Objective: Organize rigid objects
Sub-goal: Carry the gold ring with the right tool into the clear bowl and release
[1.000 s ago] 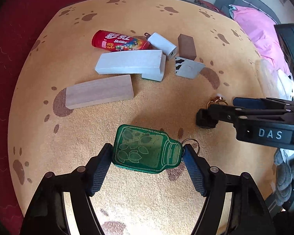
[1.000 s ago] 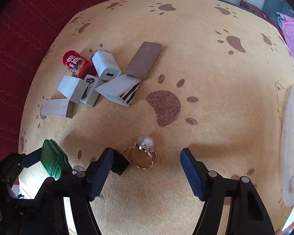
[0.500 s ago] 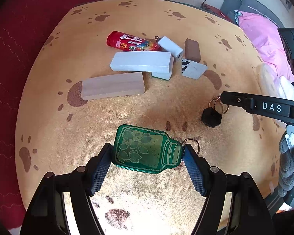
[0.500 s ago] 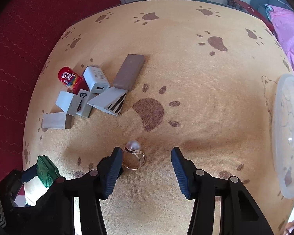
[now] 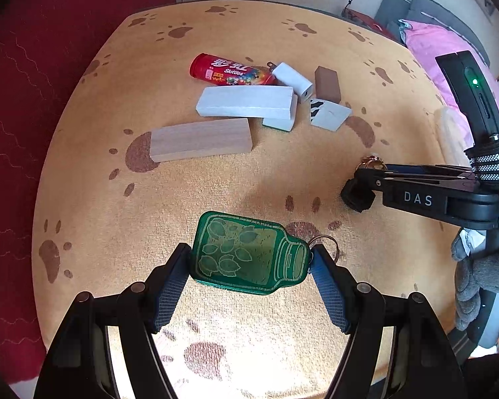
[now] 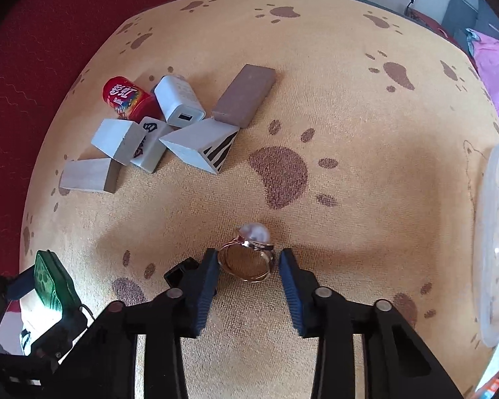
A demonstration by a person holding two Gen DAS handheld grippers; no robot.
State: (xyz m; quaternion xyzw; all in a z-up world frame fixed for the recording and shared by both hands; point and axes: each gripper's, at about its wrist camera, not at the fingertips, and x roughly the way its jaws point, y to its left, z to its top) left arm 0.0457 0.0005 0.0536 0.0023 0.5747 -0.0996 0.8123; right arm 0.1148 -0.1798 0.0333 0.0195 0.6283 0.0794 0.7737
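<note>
Right wrist view: right tool closing round pearl ring on pawprint mat; pads not yet seen pressing. Left tool clamped on green jar keychain, off mat. Risk: thin band may be squirted out if pinched off-centre.

Both wrist cameras look steeply down along their fingers, close above the paw-print mat, sharing the block cluster.
</note>
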